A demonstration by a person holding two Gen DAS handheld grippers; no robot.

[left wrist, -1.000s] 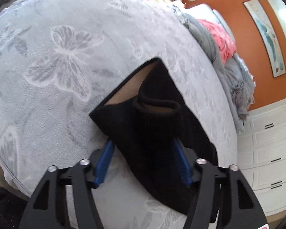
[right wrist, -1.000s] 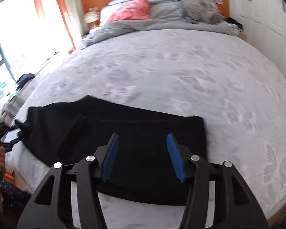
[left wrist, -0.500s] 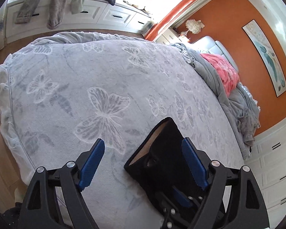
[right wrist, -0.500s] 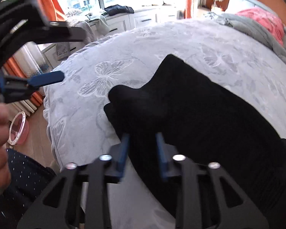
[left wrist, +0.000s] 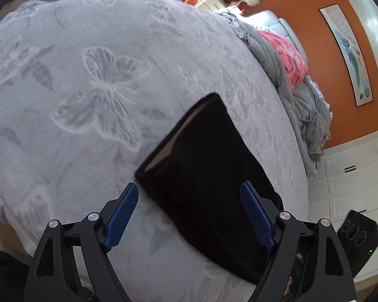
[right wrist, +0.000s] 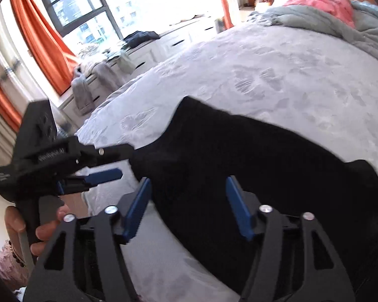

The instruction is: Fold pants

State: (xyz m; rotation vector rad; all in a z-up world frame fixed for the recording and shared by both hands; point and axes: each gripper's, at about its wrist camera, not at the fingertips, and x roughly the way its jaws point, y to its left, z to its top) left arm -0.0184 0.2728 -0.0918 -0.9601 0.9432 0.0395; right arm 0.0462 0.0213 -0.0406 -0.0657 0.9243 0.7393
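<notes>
Looking down my left gripper (left wrist: 189, 214), I see its blue pads (left wrist: 122, 216) standing wide apart with nothing pressed between them. The black pants (left wrist: 206, 176) lie folded into a compact rectangle on the bed (left wrist: 88, 75), close to its near edge and toward the corner on the right side of this view. The fabric runs under the right-hand pad, but neither pad squeezes it, so I am holding nothing there. One short end of the folded bundle shows a paler brownish lining along its edge.

On the right wrist view, my right gripper (right wrist: 189, 201) hovers over the same pants (right wrist: 264, 163), and its jaws are opening at this moment. Dark cloth fills the gap between the blue fingers (right wrist: 238, 211), yet they do not clamp on it. The left gripper (right wrist: 103, 176) comes in from the left side of that view, held by a hand (right wrist: 42, 226), its blue pad just beside the end of the pants nearest the bed's foot corner.

The bedspread is pale grey with a butterfly pattern. A grey blanket (left wrist: 302, 100) and a pink cloth (left wrist: 289, 63) are heaped along the far head end, well apart from the pants. Orange curtains (right wrist: 42, 40) frame the window (right wrist: 83, 7) beyond the bed's far edge, and a picture (left wrist: 347, 55) hangs on the orange wall.
</notes>
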